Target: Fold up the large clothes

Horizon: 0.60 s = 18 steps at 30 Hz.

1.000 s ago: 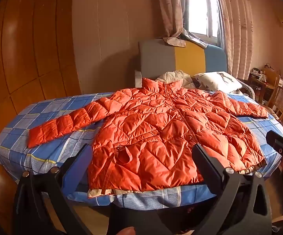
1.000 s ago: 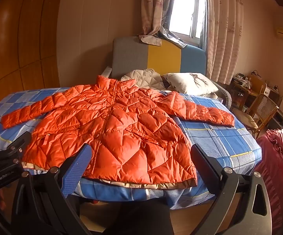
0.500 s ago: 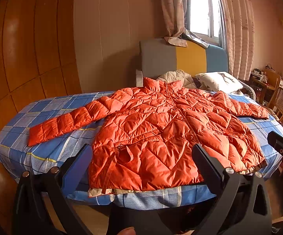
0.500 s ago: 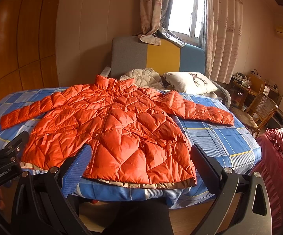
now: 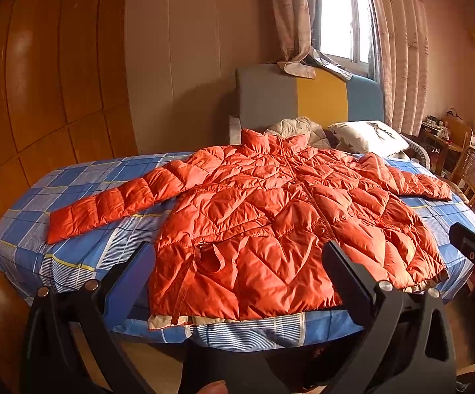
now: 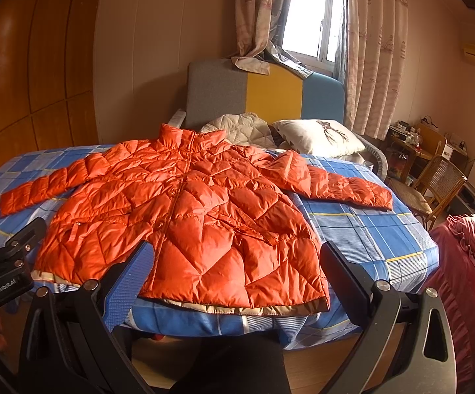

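- The orange puffer jacket [image 5: 280, 229] lies flat, front up, on the blue checked bed [image 6: 385, 229], sleeves spread to both sides, hem at the near edge.
- Left gripper [image 5: 237, 269] and right gripper [image 6: 234, 269] both hover short of the hem, jaws wide apart, holding nothing.
- Folding looks not yet begun; the next move likely calls for pinching a sleeve or side edge and drawing it across the body.
- Pillow [image 6: 316, 139] sits beyond the collar.

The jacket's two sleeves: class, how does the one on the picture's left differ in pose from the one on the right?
The left-side sleeve lies straight, angled toward the bed's foot; the right-side sleeve bends at the elbow. The left-side one looks flatter; the right-side one bunches near the shoulder. Both are orange, quilted, and rest on the checked sheet.
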### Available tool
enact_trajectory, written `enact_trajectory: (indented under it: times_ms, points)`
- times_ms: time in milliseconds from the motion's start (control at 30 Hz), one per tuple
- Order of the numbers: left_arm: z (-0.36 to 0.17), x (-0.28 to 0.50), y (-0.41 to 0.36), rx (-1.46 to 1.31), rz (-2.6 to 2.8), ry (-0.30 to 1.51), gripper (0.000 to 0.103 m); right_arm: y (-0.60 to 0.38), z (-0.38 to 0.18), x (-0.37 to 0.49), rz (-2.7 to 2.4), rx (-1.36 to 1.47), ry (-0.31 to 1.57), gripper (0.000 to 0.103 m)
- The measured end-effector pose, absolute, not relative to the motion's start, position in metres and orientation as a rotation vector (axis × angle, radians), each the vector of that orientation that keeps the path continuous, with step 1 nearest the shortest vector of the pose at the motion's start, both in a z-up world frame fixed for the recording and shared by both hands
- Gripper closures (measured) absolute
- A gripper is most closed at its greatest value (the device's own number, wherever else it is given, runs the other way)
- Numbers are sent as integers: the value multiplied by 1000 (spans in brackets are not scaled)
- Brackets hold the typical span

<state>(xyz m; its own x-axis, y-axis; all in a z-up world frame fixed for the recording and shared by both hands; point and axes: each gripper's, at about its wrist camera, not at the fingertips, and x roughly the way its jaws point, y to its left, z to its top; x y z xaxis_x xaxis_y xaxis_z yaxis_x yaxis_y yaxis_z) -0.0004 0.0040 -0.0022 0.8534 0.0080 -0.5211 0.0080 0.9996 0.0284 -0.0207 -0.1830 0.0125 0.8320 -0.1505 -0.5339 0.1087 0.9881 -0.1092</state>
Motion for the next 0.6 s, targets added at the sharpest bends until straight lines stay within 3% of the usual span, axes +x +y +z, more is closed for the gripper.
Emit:
enact_trajectory:
  times_ms: [600]
  points:
    - [-4, 4, 6, 27, -3, 553, 2, -182, 12, -20, -138, -77, 573, 3]
